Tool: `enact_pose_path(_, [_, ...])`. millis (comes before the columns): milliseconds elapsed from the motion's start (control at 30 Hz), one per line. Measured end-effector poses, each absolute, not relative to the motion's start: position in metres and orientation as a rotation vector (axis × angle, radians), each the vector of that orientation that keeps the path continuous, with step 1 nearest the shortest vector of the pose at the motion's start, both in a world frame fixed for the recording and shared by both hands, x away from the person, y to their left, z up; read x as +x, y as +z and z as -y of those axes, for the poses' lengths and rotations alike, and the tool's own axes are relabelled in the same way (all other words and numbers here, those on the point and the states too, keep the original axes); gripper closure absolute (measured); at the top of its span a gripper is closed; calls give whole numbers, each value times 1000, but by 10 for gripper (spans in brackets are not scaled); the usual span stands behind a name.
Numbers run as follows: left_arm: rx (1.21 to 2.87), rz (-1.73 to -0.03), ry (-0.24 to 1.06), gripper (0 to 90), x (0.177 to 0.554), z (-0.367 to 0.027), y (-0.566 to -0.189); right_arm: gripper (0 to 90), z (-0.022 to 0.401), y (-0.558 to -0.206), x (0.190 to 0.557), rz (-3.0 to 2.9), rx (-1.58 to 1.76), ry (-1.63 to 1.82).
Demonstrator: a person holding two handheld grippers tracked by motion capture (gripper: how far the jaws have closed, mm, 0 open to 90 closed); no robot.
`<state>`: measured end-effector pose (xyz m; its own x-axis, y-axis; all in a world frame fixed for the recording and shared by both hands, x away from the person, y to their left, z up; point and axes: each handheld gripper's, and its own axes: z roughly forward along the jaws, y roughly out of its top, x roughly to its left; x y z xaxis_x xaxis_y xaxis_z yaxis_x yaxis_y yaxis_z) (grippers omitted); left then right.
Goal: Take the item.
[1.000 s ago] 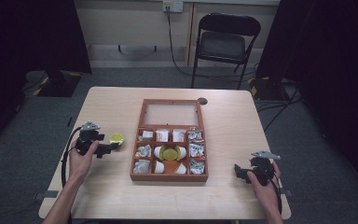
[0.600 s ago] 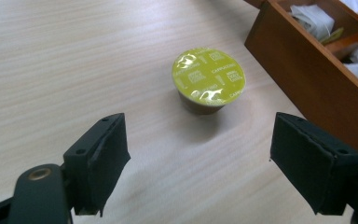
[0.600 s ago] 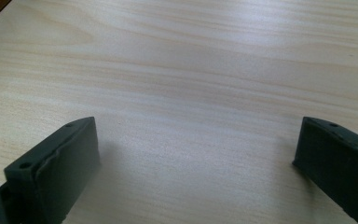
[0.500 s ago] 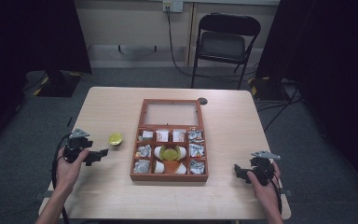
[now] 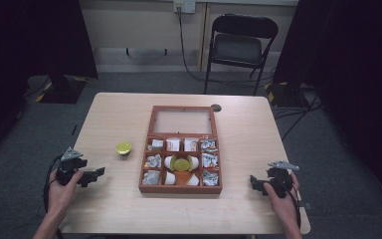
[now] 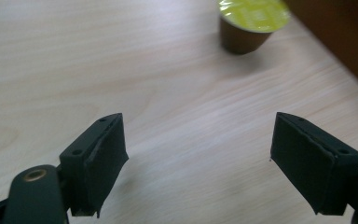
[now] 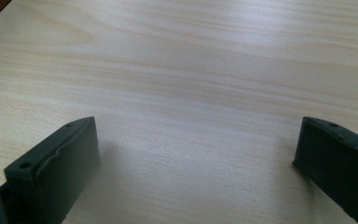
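Our left gripper (image 6: 198, 161) has its jaws spread and empty; the one loose coffee capsule (image 6: 252, 22) stands upright ahead of them, slightly right, well apart. We should square up, then close low around its body. The right gripper (image 7: 196, 163) is spread too. One wooden box (image 5: 146, 154); one capsule (image 5: 181, 163) inside.

Capsule (image 5: 124, 148) on table (image 5: 258, 129), left of compartment box (image 5: 181, 188)

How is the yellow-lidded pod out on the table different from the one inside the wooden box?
The loose pod stands alone on the bare table, left of the box; the boxed pod sits in a middle compartment among white pods. The loose one shows its brown side, the boxed one mostly its lid. Both have yellow-green lids.
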<state>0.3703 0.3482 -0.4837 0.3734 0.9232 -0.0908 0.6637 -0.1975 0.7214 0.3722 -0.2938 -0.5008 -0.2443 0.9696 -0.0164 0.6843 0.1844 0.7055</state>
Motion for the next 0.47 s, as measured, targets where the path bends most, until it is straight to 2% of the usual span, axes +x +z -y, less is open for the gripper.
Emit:
enact_pose_path(100, [2007,-1388,515,170,370,-343,-498,0,294,-501,372,-2000,1547,811])
enact_pose_path(467, [1963,-1370,581,125,368,-342,-504,0,294,-501,372,-2001,1546,811])
